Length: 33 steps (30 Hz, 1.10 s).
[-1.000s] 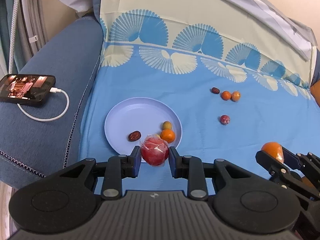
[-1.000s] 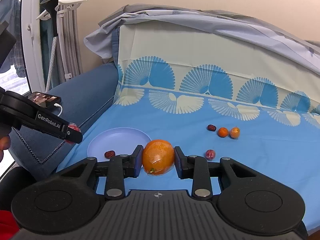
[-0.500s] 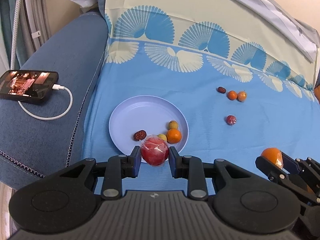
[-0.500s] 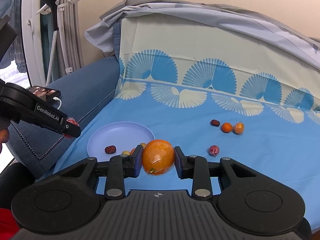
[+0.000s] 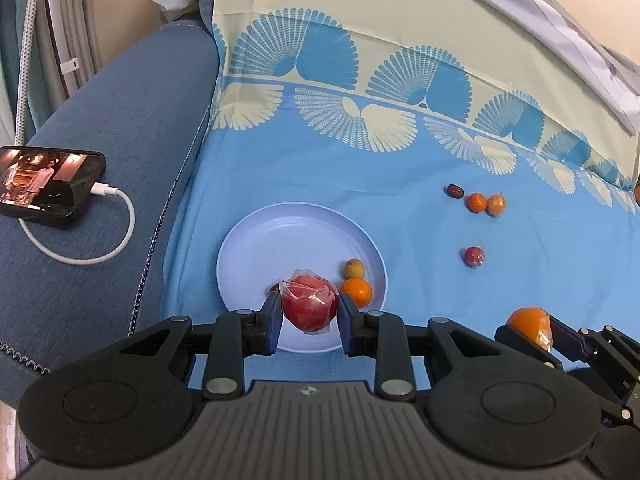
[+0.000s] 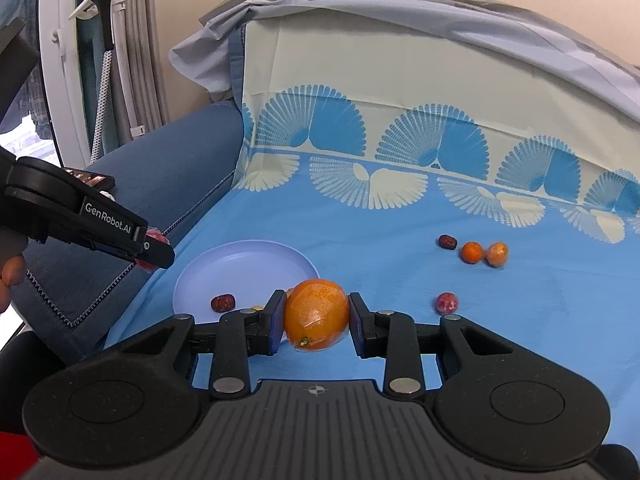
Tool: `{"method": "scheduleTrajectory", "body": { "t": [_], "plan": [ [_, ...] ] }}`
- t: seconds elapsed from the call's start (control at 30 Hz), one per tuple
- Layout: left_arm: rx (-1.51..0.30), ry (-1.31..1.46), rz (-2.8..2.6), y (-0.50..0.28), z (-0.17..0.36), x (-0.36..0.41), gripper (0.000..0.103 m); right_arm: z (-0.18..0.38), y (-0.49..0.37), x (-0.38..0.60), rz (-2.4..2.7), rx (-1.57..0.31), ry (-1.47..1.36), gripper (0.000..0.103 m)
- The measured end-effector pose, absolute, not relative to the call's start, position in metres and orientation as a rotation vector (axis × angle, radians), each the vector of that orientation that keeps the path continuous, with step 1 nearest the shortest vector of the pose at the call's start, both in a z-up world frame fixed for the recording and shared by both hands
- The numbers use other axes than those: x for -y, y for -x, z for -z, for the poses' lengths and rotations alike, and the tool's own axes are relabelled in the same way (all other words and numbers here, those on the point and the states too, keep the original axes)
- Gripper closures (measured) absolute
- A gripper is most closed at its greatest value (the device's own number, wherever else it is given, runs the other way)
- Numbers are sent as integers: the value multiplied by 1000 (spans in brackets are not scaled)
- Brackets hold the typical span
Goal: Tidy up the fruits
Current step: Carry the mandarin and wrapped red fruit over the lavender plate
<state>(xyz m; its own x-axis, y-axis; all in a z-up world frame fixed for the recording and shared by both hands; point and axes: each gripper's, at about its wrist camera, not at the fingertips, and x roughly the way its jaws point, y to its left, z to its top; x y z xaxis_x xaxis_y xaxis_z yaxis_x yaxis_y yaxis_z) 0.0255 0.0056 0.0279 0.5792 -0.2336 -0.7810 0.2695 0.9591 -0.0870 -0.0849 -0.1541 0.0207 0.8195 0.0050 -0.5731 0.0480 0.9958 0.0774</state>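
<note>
Lavender plastic, shallow and round: the plate (image 5: 256, 248) sits on the blue fan-print cloth (image 5: 360, 200) near its left edge, beside the denim sofa arm (image 5: 120, 140), and it is where I judge the fruit should end up.

In my left gripper (image 5: 308, 312) the jaws are clamped on a red apple in clear wrap (image 5: 309, 300), held above the near rim of the plate. My right gripper (image 6: 316, 318) is closed on a wrapped orange (image 6: 316, 314), held above the cloth just off the plate's near right edge.

On the plate lie a small orange (image 5: 356, 292), a smaller yellow-green fruit (image 5: 354, 269) touching it, and a dark red date (image 6: 222, 302) near the front, mostly hidden behind the apple in my left view. A sliver of something yellow shows behind my right finger; I cannot tell what it is.

Out on the cloth, well right of the plate toward its far side, a second date (image 5: 455, 191), a small tangerine (image 5: 476, 203) and a wrapped orange-yellow fruit (image 5: 496, 205) sit in a tight row, with a small wrapped red fruit (image 5: 474, 256) alone nearer to me.

By my reckoning the job is roughly half done: three pieces are plated, two are in my grip waiting to be set down, and four loose ones are left to fetch.
</note>
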Motion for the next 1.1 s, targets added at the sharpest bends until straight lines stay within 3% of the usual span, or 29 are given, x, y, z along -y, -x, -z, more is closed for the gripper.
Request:
{"method": "scheduleTrajectory", "body": {
  "t": [0.53,1.1],
  "plan": [
    [-944,-44,278,-81,-4,10,71,-1,21,148,-29,-659,-90,69],
    [-1035,-108,192,-141,57,11,71,60,-59,128,-148,-779,9,69]
  ]
}}
